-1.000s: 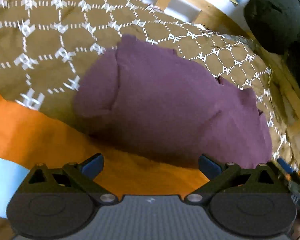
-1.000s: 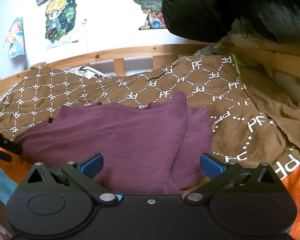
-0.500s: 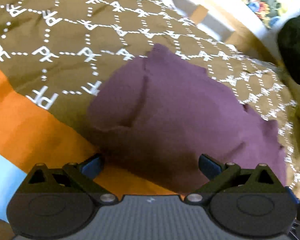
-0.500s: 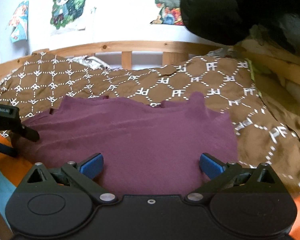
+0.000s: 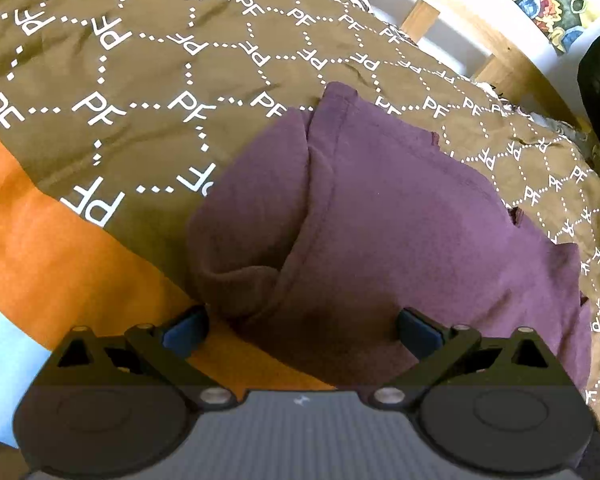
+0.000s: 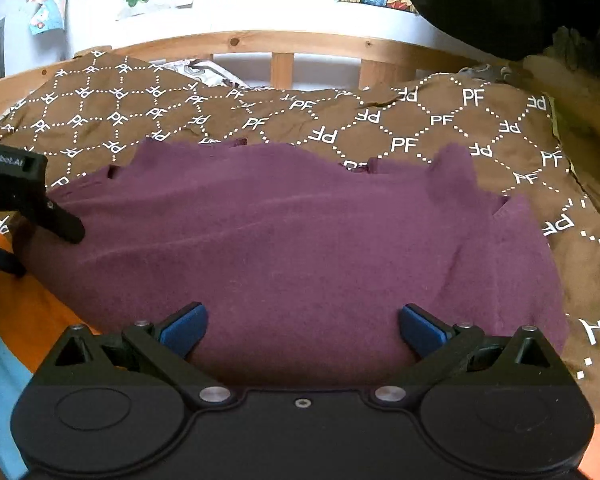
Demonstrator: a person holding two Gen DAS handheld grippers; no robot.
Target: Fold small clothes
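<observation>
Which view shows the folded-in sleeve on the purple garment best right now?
The left wrist view: the sleeve lies straight ahead, its seam and fold edge clear on the purple garment. The right wrist view shows only a sleeve-like flap at the garment's right edge.

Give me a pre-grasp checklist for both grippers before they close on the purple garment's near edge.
1. Left gripper open: ok, blue pads wide apart.
2. Right gripper open: ok.
3. Purple fleece garment lying on the brown PF-patterned blanket: ok, though one side is folded over.
4. Near edge between the left gripper's pads: ok, the hem crosses the gap.
5. Near edge between the right gripper's pads: cannot tell, the gripper body hides it.
6. Grippers apart from each other: ok, the left sits at the garment's far side.
</observation>
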